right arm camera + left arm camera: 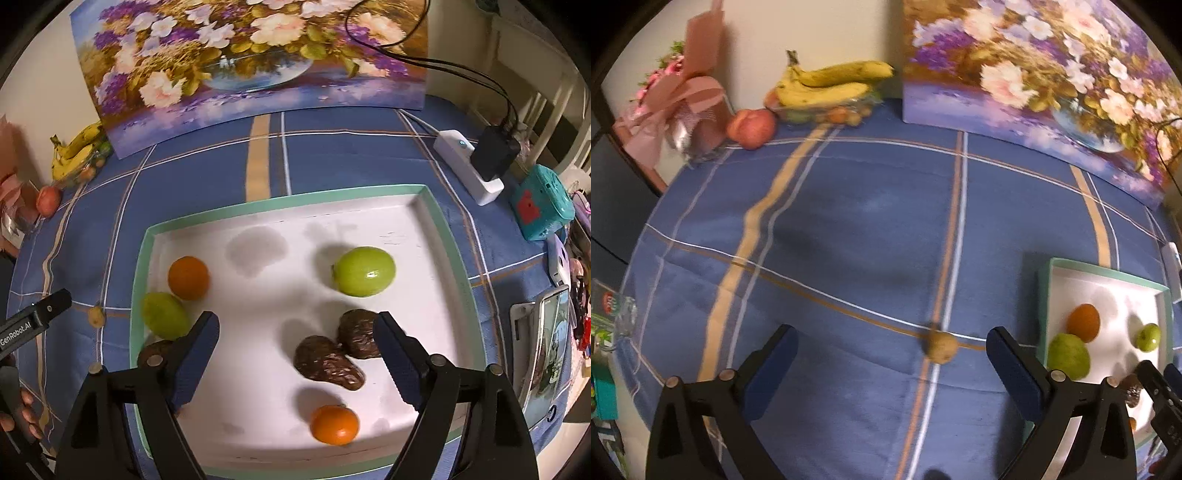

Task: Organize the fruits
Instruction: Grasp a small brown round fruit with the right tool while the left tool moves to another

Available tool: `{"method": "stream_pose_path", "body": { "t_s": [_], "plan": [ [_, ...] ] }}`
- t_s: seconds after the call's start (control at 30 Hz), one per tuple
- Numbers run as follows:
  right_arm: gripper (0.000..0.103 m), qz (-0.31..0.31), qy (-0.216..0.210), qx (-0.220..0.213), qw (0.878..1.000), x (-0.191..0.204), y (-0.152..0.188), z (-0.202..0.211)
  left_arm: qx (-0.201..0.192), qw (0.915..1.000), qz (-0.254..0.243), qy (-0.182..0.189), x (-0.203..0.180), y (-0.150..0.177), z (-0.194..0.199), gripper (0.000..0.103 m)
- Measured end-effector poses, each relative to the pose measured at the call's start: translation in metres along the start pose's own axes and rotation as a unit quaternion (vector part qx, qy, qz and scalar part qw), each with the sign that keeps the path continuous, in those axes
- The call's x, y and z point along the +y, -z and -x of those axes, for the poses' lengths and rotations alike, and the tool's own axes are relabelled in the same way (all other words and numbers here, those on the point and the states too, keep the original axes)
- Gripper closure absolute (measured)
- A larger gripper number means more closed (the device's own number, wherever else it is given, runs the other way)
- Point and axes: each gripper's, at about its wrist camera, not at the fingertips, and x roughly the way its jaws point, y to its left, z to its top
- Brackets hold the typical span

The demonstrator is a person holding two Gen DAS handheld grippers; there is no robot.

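Both the left gripper (892, 365) and right gripper (295, 354) stand spread, holding nothing. A small brown fruit (940, 347) lies on the tablecloth (849, 229) beside the tray's (142, 258) left edge.

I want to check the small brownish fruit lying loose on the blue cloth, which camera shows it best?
The left wrist view: the small brownish fruit lies near the middle, unblocked, beside the tray. In the right wrist view it is a tiny blurred spot left of the tray.

Blue tablecloth (849, 229) with tan and white plaid stripes; white tray (436, 236), mint-green rim; orange (188, 277), green (364, 271), dark brown fruits (328, 363) ahead of right gripper's (295, 354) blue pads.
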Motion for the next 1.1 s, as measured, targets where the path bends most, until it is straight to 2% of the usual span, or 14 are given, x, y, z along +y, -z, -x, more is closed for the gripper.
{"method": "stream_pose_path", "body": {
  "t_s": [0.2, 0.33, 0.57, 0.73, 0.93, 1.1],
  "plan": [
    [0.017, 0.020, 0.003, -0.007, 1.000, 0.018, 0.004, 0.002, -0.011, 0.9999, 0.003, 0.004, 0.012, 0.000, 0.010, 0.000],
    [0.012, 0.032, 0.004, -0.017, 0.999, 0.029, 0.009, 0.006, -0.015, 0.9999, 0.000, 0.003, 0.019, 0.001, 0.014, 0.000],
    [0.012, 0.045, 0.007, -0.014, 0.999, 0.049, 0.018, 0.004, -0.014, 0.9994, -0.032, 0.005, 0.031, 0.005, 0.021, 0.000],
    [0.012, 0.065, -0.017, -0.002, 0.998, 0.073, 0.022, 0.000, -0.014, 0.9986, -0.050, 0.005, 0.045, 0.009, 0.027, 0.000],
    [0.012, 0.077, -0.049, 0.006, 0.996, 0.103, 0.030, 0.002, -0.007, 0.9995, -0.027, 0.011, 0.073, 0.015, 0.033, 0.000],
    [0.012, 0.099, -0.076, -0.002, 0.992, 0.129, 0.040, 0.011, -0.006, 0.9996, -0.027, 0.003, 0.088, 0.026, 0.039, 0.000]
  ]
}}
